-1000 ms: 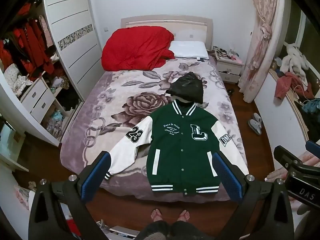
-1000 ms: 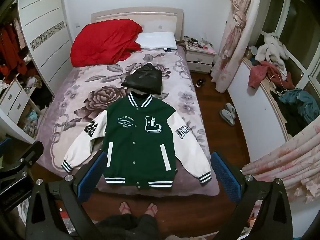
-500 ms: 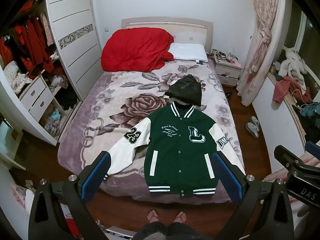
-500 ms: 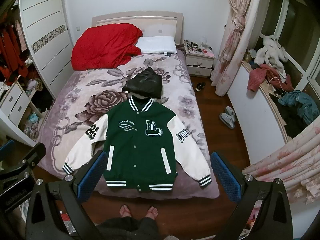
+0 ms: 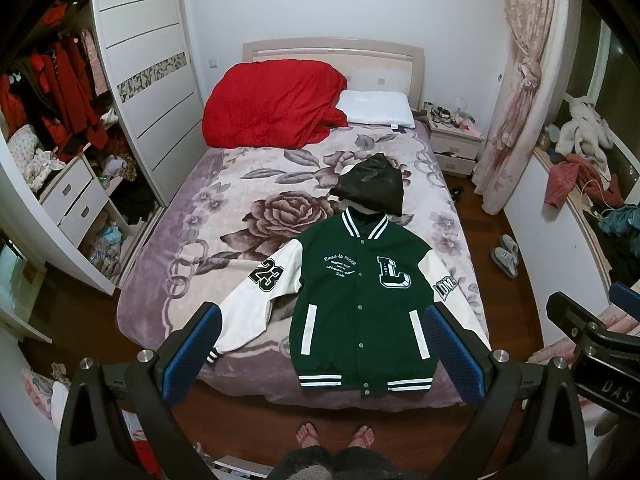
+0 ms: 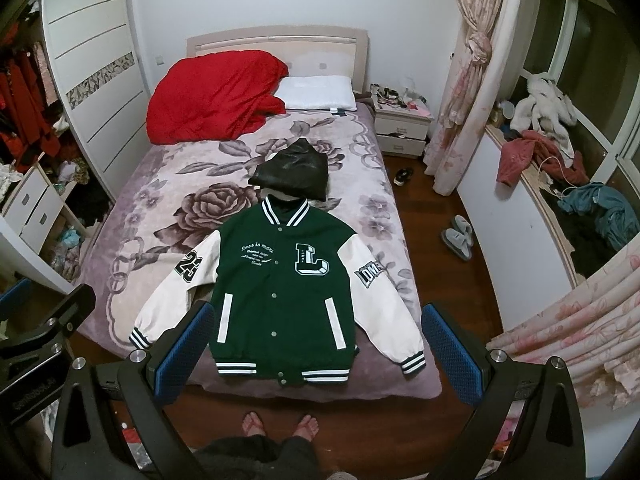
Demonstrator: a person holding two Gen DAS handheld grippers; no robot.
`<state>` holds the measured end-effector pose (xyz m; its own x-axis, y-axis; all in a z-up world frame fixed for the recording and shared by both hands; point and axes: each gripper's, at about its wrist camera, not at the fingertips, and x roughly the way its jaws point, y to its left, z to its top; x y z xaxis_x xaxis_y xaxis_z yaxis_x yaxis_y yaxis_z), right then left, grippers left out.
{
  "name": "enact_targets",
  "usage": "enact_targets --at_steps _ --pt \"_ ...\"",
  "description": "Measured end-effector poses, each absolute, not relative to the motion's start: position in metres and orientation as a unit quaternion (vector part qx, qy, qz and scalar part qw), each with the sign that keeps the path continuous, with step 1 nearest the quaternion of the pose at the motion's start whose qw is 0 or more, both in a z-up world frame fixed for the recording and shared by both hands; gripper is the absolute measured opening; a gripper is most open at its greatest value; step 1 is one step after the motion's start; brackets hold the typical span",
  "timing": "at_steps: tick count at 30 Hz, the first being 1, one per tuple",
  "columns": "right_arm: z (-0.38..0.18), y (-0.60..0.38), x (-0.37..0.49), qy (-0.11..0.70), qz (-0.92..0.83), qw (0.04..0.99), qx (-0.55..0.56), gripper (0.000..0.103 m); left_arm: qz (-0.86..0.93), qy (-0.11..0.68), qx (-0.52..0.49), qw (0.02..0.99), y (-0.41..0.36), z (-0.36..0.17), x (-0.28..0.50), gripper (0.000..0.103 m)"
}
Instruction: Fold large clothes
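While each gripper [image 5: 320, 348] [image 6: 312, 348] hangs released, the jacket [image 6: 280, 300] lies flat on the bed [image 6: 160, 216] (floral blanket), wardrobe [image 5: 148, 80] alongside.

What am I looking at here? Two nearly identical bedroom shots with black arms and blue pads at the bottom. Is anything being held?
Each picture comes from a camera mounted on a handheld gripper, looking forward along its jaws. A person standing at the foot of the bed holds one in each hand. The left gripper frames one view, the right gripper the other; the blue pads are the jaw faces. Both stand wide open, holding nothing. On the bed, a green and white varsity jacket lies spread flat, front up and unfolded, with a black garment just beyond its collar and a red quilt beside the pillow.
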<state>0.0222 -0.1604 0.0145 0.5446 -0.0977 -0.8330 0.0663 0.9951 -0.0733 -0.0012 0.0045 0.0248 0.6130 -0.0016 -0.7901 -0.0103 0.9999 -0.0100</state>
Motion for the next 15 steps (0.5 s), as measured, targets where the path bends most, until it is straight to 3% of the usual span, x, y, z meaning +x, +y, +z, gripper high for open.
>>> enact_targets --at_steps 15 --pt "0.020 -0.151 0.018 0.473 -0.045 0.880 -0.013 0.103 0.000 0.436 -0.005 0.900 0.006 0.038 0.008 0.103"
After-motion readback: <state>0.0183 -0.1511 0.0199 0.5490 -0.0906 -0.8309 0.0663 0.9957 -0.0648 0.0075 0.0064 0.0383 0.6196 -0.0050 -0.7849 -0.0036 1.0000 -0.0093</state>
